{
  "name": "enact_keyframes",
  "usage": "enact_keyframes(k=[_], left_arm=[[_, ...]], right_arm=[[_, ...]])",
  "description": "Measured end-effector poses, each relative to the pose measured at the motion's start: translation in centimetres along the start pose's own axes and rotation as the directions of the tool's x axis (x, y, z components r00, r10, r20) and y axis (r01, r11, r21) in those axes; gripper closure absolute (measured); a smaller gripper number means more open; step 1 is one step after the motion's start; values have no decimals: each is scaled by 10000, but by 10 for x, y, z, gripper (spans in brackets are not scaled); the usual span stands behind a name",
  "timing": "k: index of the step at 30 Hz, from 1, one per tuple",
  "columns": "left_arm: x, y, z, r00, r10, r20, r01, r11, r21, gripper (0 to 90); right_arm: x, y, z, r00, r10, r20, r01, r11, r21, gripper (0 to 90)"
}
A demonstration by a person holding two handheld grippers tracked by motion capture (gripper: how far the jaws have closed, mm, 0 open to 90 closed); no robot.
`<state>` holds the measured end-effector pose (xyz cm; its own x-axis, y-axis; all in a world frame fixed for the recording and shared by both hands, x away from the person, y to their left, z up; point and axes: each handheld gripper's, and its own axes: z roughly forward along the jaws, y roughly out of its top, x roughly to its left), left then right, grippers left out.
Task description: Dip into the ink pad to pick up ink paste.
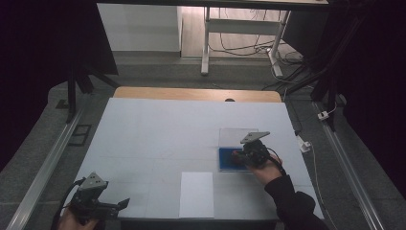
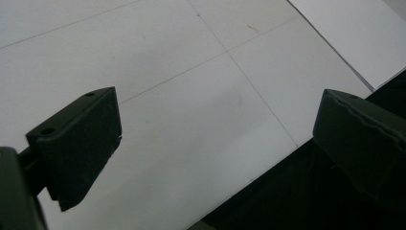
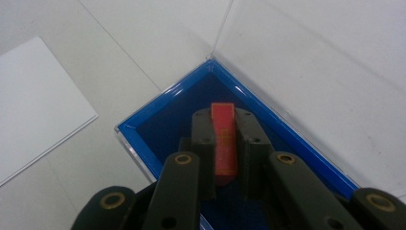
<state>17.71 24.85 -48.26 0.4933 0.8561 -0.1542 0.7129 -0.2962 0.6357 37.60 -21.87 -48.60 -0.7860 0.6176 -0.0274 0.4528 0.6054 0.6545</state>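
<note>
Block: flat red bar (image 3: 224, 139), pinched by my right gripper (image 3: 224, 143)
Box: glossy blue tray (image 3: 158, 108), clear lid (image 3: 306, 52)
Left gripper (image 2: 215, 139): wide, lower left
Tabletop (image 1: 158, 134): pale, lined

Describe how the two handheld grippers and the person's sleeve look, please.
Both grippers are black. The left gripper and the right gripper each carry a grey three-cornered plate on top and trail a black cable. The right gripper's linkage arms have brass-coloured rivets. The sleeve is dark.
</note>
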Motion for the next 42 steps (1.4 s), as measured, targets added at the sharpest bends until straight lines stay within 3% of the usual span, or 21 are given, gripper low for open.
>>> enact_keyframes(k=[8, 42], left_arm=[[1, 0, 0, 10000, -36, 30, 37, 10000, -45, 30], [1, 0, -1, 9999, -65, 82, 66, 9999, -81, 31]], right_arm=[[-4, -1, -2, 9996, 207, -216, -208, 9998, -43, 803], [2, 2, -25, 9991, 141, -397, -172, 9968, -780, 802]])
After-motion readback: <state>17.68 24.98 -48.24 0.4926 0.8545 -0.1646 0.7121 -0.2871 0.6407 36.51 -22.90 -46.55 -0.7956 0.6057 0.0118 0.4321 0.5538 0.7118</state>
